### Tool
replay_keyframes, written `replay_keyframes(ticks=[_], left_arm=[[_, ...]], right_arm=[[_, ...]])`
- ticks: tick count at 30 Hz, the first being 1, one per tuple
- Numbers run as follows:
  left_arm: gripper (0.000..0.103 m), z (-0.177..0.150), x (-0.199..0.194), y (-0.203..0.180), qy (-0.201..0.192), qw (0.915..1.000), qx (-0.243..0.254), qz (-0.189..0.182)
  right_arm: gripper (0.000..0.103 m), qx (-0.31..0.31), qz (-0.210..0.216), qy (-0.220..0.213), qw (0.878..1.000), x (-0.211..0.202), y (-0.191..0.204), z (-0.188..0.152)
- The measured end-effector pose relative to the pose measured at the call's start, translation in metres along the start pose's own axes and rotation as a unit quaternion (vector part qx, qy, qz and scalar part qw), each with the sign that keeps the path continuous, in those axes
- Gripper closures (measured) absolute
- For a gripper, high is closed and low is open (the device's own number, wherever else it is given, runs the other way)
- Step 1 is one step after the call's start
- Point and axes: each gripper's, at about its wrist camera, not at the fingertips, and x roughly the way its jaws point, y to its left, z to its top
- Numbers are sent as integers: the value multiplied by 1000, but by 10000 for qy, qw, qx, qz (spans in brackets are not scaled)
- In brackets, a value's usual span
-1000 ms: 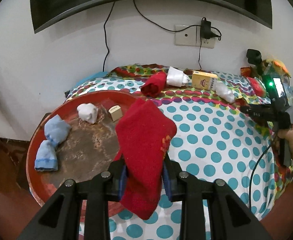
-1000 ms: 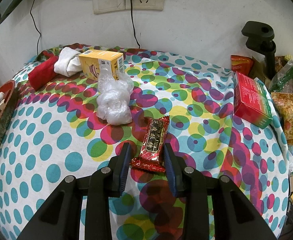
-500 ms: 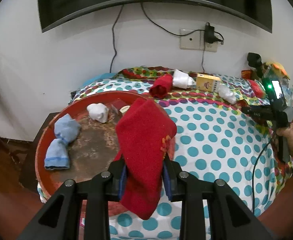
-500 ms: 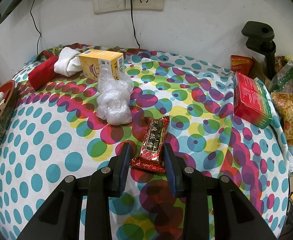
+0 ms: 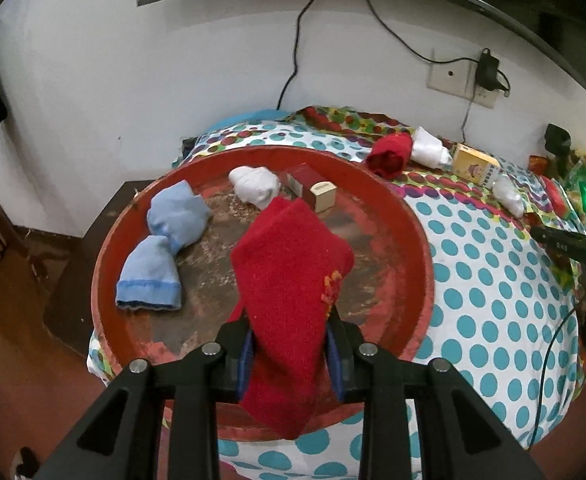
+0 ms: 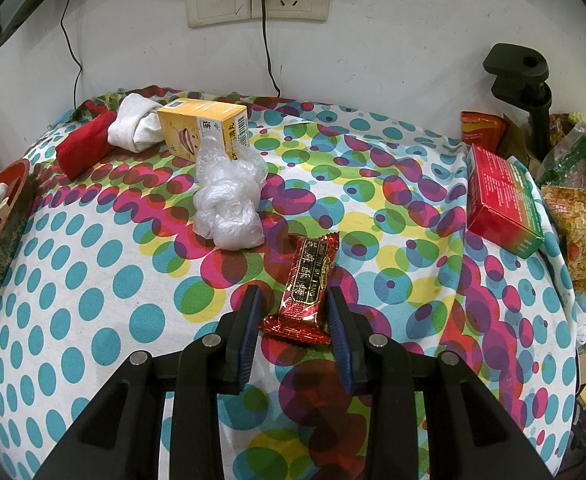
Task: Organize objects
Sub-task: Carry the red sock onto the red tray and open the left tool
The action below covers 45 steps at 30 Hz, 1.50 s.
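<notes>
My left gripper (image 5: 289, 320) is shut on a red sock (image 5: 293, 264), which hangs above the round red tray (image 5: 417, 240). In the tray lie a knotted blue sock (image 5: 161, 248), a white sock ball (image 5: 255, 186) and a small box (image 5: 323, 196). My right gripper (image 6: 293, 296) is low over the dotted tablecloth. It is shut on the near end of a red snack bar (image 6: 309, 280), which rests on the cloth. A rolled red sock (image 6: 83, 146), a white sock (image 6: 133, 126), a yellow box (image 6: 203, 130) and a crumpled plastic bag (image 6: 229, 208) lie at the back.
A red carton (image 6: 501, 200), snack bags (image 6: 585, 208) and a black clamp (image 6: 529, 88) crowd the table's right edge. The wall with sockets and cables stands just behind. The tray overhangs the table's left end, with a dark low stand (image 5: 105, 232) and floor beyond.
My left gripper has carried the red sock leftwards, so the tray now lies squarely under it. The right gripper and the snack bar have not moved.
</notes>
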Motion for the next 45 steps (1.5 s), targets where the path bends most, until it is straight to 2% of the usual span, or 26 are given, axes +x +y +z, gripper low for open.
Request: replay_keyframes(ticks=[5, 9, 10, 13, 25, 31, 34, 35, 36, 41, 45], left_arm=[[73, -6, 9, 17, 198, 9996, -183, -43], [73, -9, 14, 35, 321, 9979, -529, -184], [73, -9, 14, 37, 322, 9979, -549, -155], [73, -11, 16, 41, 314, 9984, -415, 228], [71, -18, 33, 63, 360, 9958, -627, 563], [64, -18, 34, 60, 436, 9954, -610, 597], [54, -13, 26, 59, 391, 9961, -636, 481], [46, -12, 22, 59, 364, 9963, -662, 400], [45, -11, 19, 59, 346, 9965, -687, 333], [44, -3, 2, 57, 269, 9965, -759, 240], [43, 1, -8, 54, 387, 9956, -831, 170]], right_arm=[[71, 5, 5, 0, 10000, 0, -1, 0], [71, 1, -1, -1, 10000, 0, 0, 0], [71, -4, -7, -2, 10000, 0, 0, 0], [71, 2, 0, -6, 10000, 0, 0, 0], [71, -20, -24, -3, 10000, 0, 0, -1], [71, -37, -58, -3, 10000, 0, 0, 0], [71, -39, -58, -2, 10000, 0, 0, 0], [71, -37, -56, -2, 10000, 0, 0, 0], [71, -41, -61, -2, 10000, 0, 0, 1], [71, -85, -116, -9, 9999, 0, 1, 0], [72, -82, -110, -10, 9999, 0, 2, 0]])
